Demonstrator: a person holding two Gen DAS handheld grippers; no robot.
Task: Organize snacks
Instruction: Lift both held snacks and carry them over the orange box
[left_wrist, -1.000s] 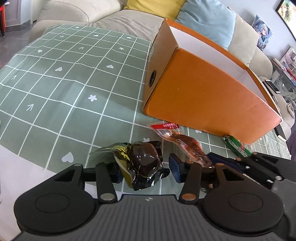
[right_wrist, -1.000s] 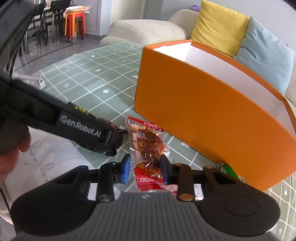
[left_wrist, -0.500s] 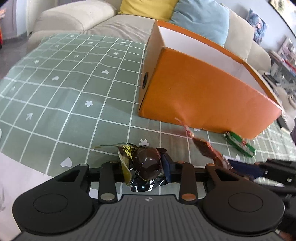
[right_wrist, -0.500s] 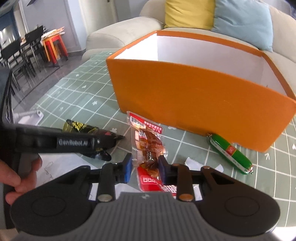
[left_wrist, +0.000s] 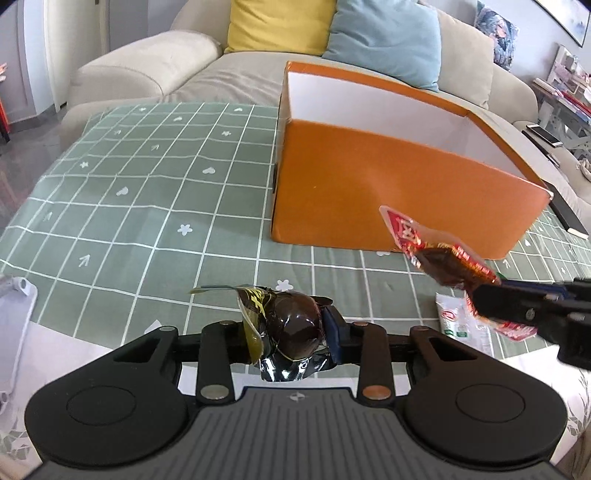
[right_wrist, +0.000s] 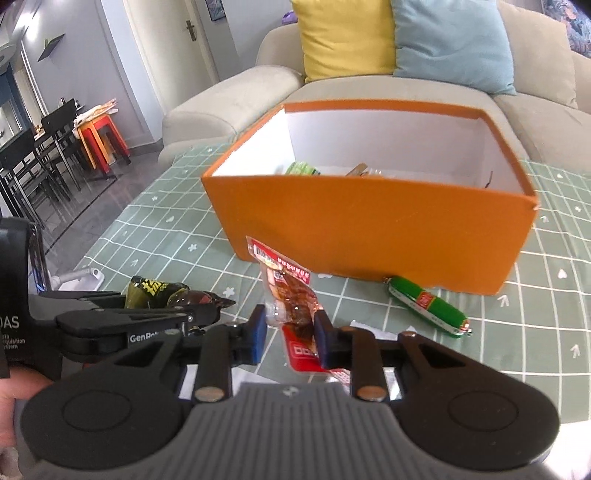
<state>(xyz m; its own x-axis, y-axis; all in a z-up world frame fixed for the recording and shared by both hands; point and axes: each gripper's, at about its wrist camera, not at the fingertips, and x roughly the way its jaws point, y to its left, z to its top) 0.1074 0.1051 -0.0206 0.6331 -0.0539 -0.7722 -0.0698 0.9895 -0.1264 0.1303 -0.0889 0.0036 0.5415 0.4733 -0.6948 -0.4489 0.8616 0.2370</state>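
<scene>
- While both claws were loaded, the task was judged to be partway through: some snacks already lay inside the orange box (right_wrist: 369, 229), seen over its near wall in the right wrist view as a green wrapper (right_wrist: 303, 168) and another packet beside it.
- The left claw (left_wrist: 291, 332) was clamped on a dark foil-wrapped snack (left_wrist: 291, 325), held clear of the green checked surface (left_wrist: 147, 206), with the box at about 1 o'clock from it.
- The right claw (right_wrist: 290, 334) was closed on a red-labelled clear meat packet (right_wrist: 291, 295), whose free end stood up toward the box at 12 o'clock.
- Neither held snack had yet been carried over the box rim, so two drops were judged still to be made.
- A green sausage stick (right_wrist: 428, 306) was left on the surface, just beside the near wall of the box, at 2 o'clock from the right claw.
- A white sachet (left_wrist: 458, 325) was also left lying on the surface, below the right claw in the left wrist view.
</scene>
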